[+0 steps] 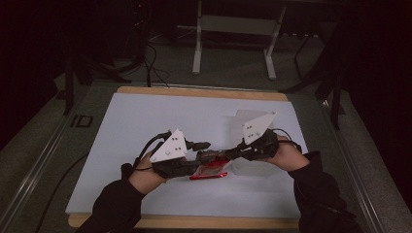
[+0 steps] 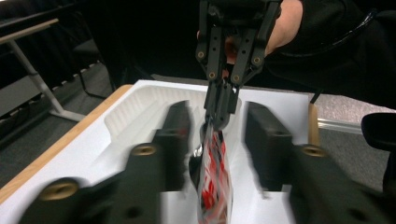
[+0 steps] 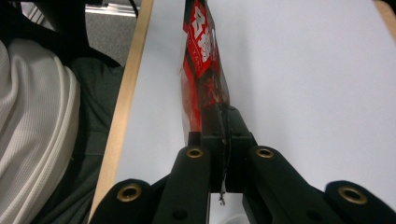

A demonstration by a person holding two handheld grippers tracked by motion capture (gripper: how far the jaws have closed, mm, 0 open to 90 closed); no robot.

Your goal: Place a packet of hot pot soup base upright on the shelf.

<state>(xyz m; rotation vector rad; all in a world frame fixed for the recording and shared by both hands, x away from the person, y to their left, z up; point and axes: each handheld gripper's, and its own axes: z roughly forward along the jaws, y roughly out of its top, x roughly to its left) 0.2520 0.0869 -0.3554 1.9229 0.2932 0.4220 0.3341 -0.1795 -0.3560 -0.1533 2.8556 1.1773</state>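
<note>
**Packet stretched end to end between two hand-held grippers**

Packet (image 1: 210,171), red with printed lettering, held edge-on just above the white counter (image 1: 145,121), near its front edge and about midway across. Long axis running from one hand to the other, left to right in the high view, thin face turned sideways.

Right hand-held gripper (image 3: 223,122): clamped tight on one end of the packet (image 3: 203,70), jaws pressed together with the crimped seam between them. Seen from the opposite side, same grip at the far end of the packet (image 2: 215,177), right hand-held gripper (image 2: 219,116) pointing straight back along it.

Left hand-held gripper (image 1: 200,158): jaws apart, one on each side of the near end, packet running down the middle of the gap, pads clear of both faces. Nothing gripped on this side.

Relation that matters: packet lying dead ahead of the left jaws and in line with them, flat faces turned toward the pads. Probably calls for a plain squeeze, no reaching or turning first. Likely risk: slack film bowing to one side, so that one pad meets it before the other and pushes it off line.
</note>
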